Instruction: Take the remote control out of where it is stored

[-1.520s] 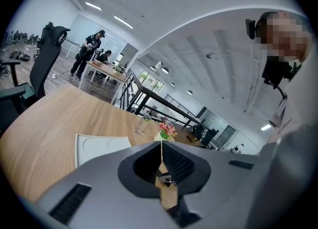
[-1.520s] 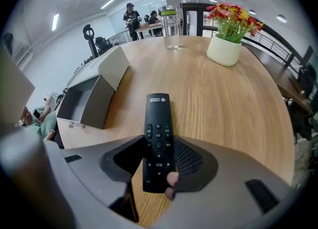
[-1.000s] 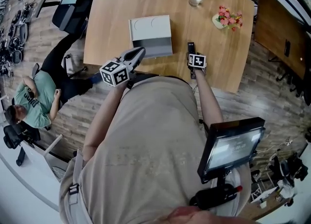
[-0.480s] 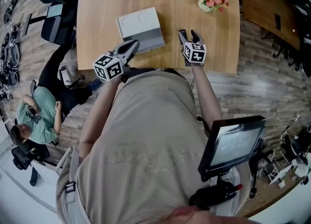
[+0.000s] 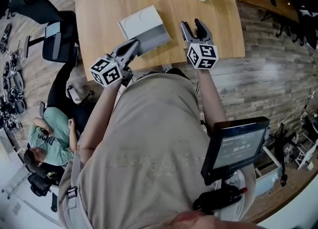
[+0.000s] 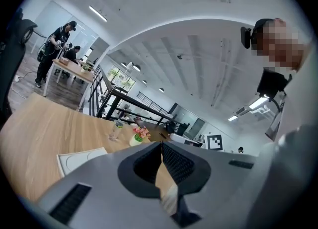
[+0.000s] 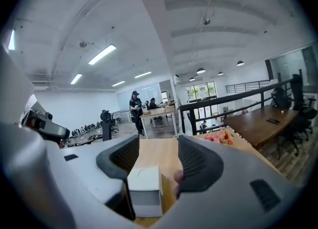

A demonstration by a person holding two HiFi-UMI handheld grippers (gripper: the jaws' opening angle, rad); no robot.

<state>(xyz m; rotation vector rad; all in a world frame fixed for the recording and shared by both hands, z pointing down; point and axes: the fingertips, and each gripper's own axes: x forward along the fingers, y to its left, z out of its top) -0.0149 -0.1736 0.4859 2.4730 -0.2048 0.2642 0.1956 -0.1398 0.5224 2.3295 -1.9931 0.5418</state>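
L hand-held gripper [image 5: 134, 45] was clenched w/ nothing in it, raised over the worktop's [image 5: 104, 4] near edge, tip just short of the white-and-grey box [image 5: 143, 24]. R hand-held gripper [image 5: 191, 24] was released. Its jaws had just narrowed a bit, nothing between them, and it hung beside the box, prob. to stay clear of it. No view showed the remote control — couldn't tell whether it lay in the box or under the R hand-held gripper.

- The right gripper [image 7: 158, 148] holds its jaws wide apart, having just closed a little; nothing is clamped between them.
- Beyond the gap, a white box [image 7: 144, 186] (faint circle in its top) lies on the wooden table [image 7: 155, 154].
- Pink flowers [image 7: 220, 136] stand farther right.
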